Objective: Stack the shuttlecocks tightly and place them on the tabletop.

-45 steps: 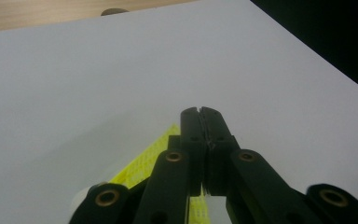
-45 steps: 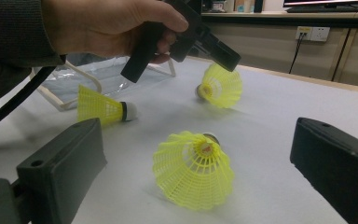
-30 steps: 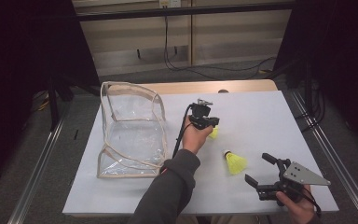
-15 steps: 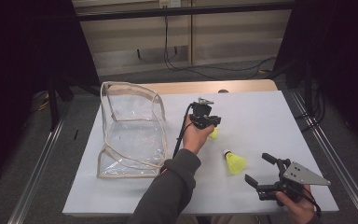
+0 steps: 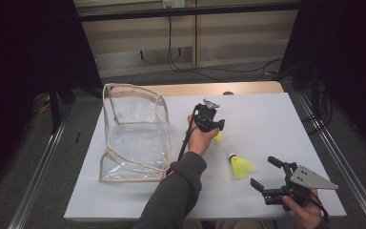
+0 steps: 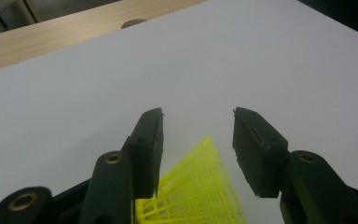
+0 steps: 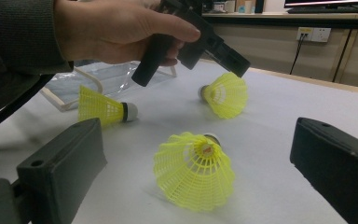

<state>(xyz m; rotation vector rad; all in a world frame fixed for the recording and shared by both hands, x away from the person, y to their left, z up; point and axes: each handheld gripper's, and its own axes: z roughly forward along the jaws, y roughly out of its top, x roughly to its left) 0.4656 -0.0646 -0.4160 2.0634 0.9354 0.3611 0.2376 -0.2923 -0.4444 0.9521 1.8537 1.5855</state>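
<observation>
Since the earlier frame, left claw (image 5: 215,128) jaws have just been opening; both hands keep their places. Yellow shuttlecock (image 6: 191,191) lies on the white desk (image 5: 267,119) between the parted jaws, pads clear of it. Right claw (image 5: 267,174) stands wide open, holding nothing, second shuttlecock (image 5: 239,165) just beside it. Clear pouch (image 5: 133,133) sits at desk left.

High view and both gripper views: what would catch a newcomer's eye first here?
The bright yellow shuttlecocks on the white table: one lies mid-table ahead of the open right tool, another sits under the left tool, whose jaws have just been opening with its skirt between them. A clear plastic bag stands at left.
</observation>
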